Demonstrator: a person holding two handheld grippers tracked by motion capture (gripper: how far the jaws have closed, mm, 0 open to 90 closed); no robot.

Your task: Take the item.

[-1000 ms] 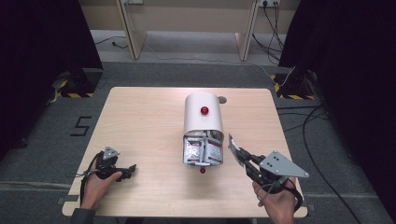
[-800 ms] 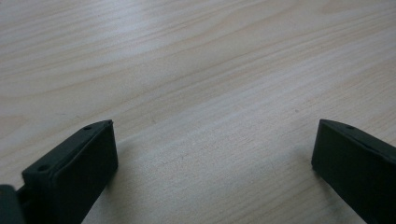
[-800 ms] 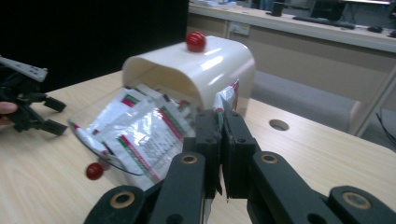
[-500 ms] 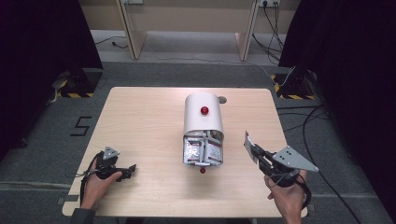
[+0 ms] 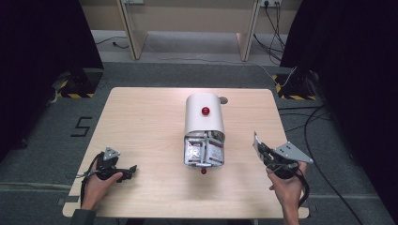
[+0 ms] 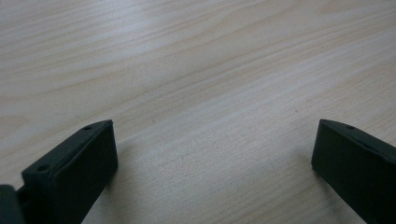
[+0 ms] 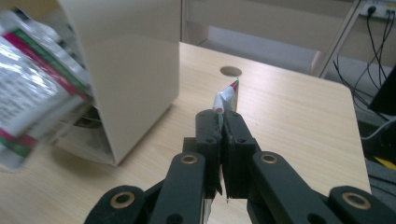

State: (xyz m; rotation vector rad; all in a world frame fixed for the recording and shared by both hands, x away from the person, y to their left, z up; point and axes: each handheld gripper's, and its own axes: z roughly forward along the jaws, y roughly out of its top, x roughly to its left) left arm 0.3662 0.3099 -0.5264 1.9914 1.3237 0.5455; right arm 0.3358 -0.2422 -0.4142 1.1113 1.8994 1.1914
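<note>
A white round-topped dispenser box [image 5: 204, 115] with a red knob [image 5: 205, 110] lies mid-table, its open front stuffed with silver sachets [image 5: 202, 151]. My right gripper [image 5: 261, 147] is right of the box, shut on one silver sachet [image 5: 256, 140] with red and green print. In the right gripper view the sachet [image 7: 226, 99] sticks up edge-on from the closed right gripper [image 7: 222, 119], with the box [image 7: 135, 60] and its sachets [image 7: 32, 79] to the left. My left gripper [image 5: 130, 169] rests open near the front left corner. The left gripper [image 6: 215, 135] has only bare wood [image 6: 187, 56] between its fingers.
A small red ball [image 5: 203, 171] sits on the table just in front of the box opening. A round cable hole [image 5: 223, 100] is in the tabletop behind the box. Floor cables [image 5: 309, 122] run off to the right of the table.
My right gripper has drawn back to the right, away from the box opening, carrying the sachet. The left gripper has stayed put.
</note>
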